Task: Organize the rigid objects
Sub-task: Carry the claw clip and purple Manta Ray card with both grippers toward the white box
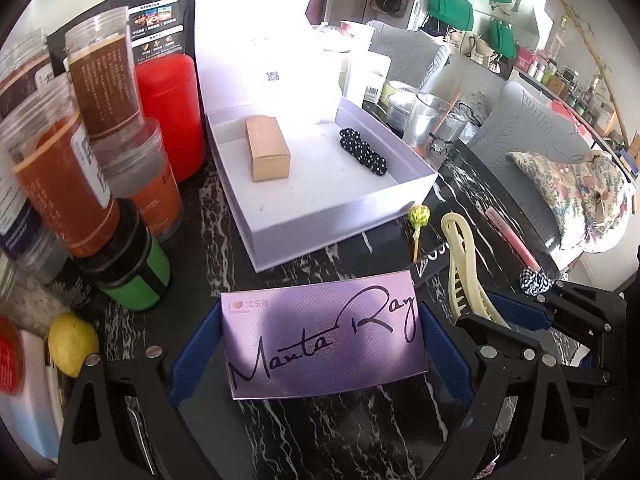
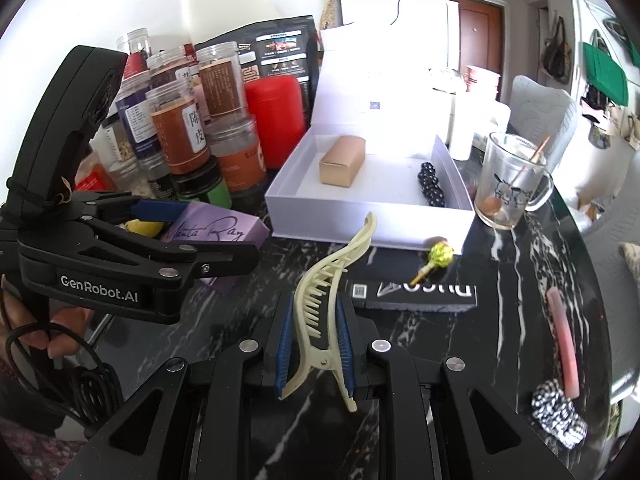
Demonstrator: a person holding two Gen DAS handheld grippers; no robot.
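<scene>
- Left fingers [image 1: 444,344] clamped on the short ends of a purple box [image 1: 324,336]; right fingers [image 2: 285,344] pinched on a cream clip [image 2: 324,300] near its hinge.
- Both loads held above the table [image 2: 500,272], just in front of the tray [image 2: 360,228], on its open near side.
- Purple box: likely light card, stiff enough but prone to dent; glossy faces may slip, so the end-to-end hold across the edges looks soundest.
- Clip: light, hard plastic, springy at the hinge, thin teeth breakable; best taken by the flat body near the hinge, never by the teeth.
- In the tray: one tan box [image 1: 267,148] left of centre, one black dotted band [image 1: 362,151] along the right wall.
- On the table in front of the tray: one lollipop [image 1: 418,222], one flat black box [image 2: 412,294].
- Further right of the tray: one pink strip [image 2: 564,348], one checked scrunchie [image 2: 558,416], one glass mug [image 2: 510,184].
- Left of the tray: one red canister [image 1: 170,112], a cluster of jars too crowded to count, one lemon [image 1: 72,344].
</scene>
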